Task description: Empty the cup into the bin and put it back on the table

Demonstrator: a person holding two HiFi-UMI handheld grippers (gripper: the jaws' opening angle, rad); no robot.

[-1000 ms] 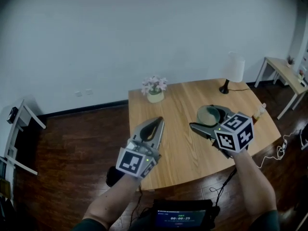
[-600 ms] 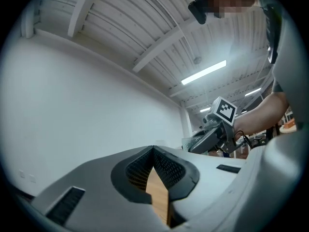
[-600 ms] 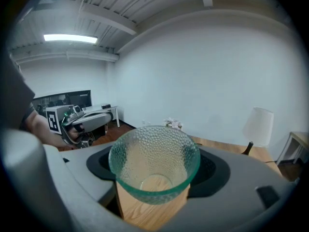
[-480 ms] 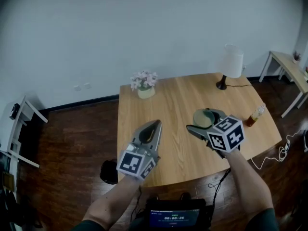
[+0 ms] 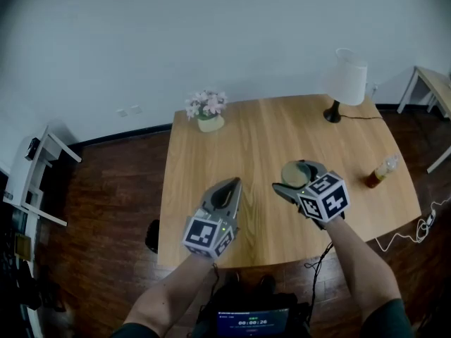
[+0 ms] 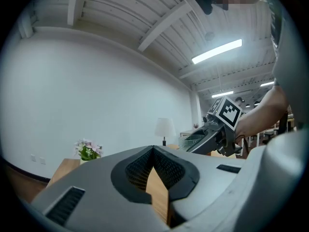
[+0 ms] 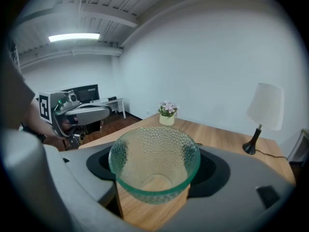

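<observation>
Pinching the cup (image 7: 153, 153), right tongs (image 5: 297, 177) are hovering over the worktop (image 5: 261, 132); left tongs (image 5: 235, 183), at nine o'clock, are resting pressed together.

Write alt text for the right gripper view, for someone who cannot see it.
A dimpled, green-tinted glass cup, apparently empty, is clamped between the fingers of the right gripper, mouth toward the camera, over a wooden table. Behind stand a flower pot and a white-shaded lamp; the left gripper shows at left.

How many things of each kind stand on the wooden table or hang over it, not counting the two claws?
Glass cup: 1
Table lamp: 1
Flower pot: 1
Bottle: 1
Total: 4
</observation>
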